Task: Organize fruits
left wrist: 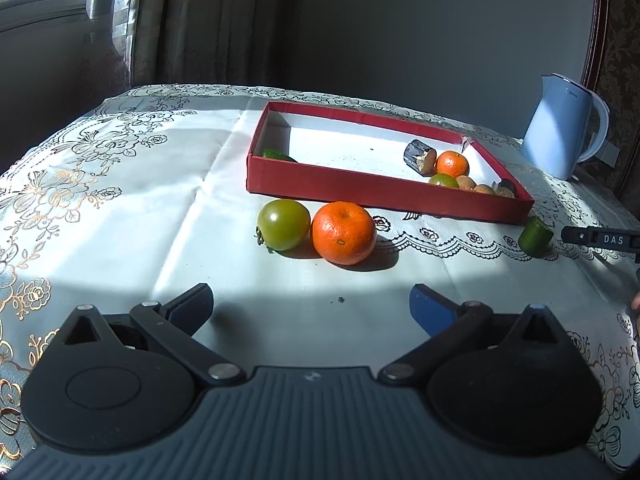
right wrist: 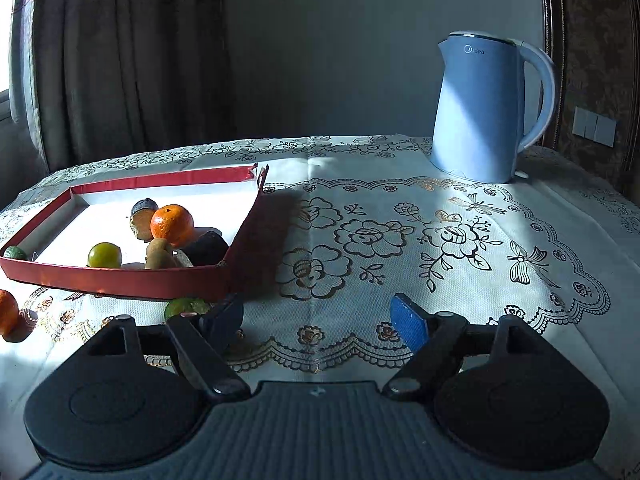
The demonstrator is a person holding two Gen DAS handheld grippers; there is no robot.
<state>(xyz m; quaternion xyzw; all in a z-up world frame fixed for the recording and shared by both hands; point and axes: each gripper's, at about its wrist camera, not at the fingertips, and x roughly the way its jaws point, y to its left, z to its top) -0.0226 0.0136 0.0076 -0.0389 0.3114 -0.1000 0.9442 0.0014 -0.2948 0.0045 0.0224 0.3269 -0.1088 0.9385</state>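
Observation:
A green tomato (left wrist: 284,224) and an orange (left wrist: 344,232) lie side by side on the cloth in front of the red box (left wrist: 380,192). My left gripper (left wrist: 312,304) stands open just short of them, holding nothing. The box holds another orange (left wrist: 452,163), a small green fruit (left wrist: 443,181), brown kiwis (left wrist: 466,182) and dark cut pieces (left wrist: 420,156). A short green cut piece (left wrist: 535,236) lies off the box's near right corner. In the right wrist view my right gripper (right wrist: 316,316) is open and empty, and that green piece (right wrist: 184,307) sits beside its left finger, partly hidden.
A light blue kettle (right wrist: 480,108) stands at the table's back right. The red box (right wrist: 120,280) has a torn far corner. The loose orange (right wrist: 8,314) shows at the left edge of that view. Flowered white cloth covers the table; curtains hang behind.

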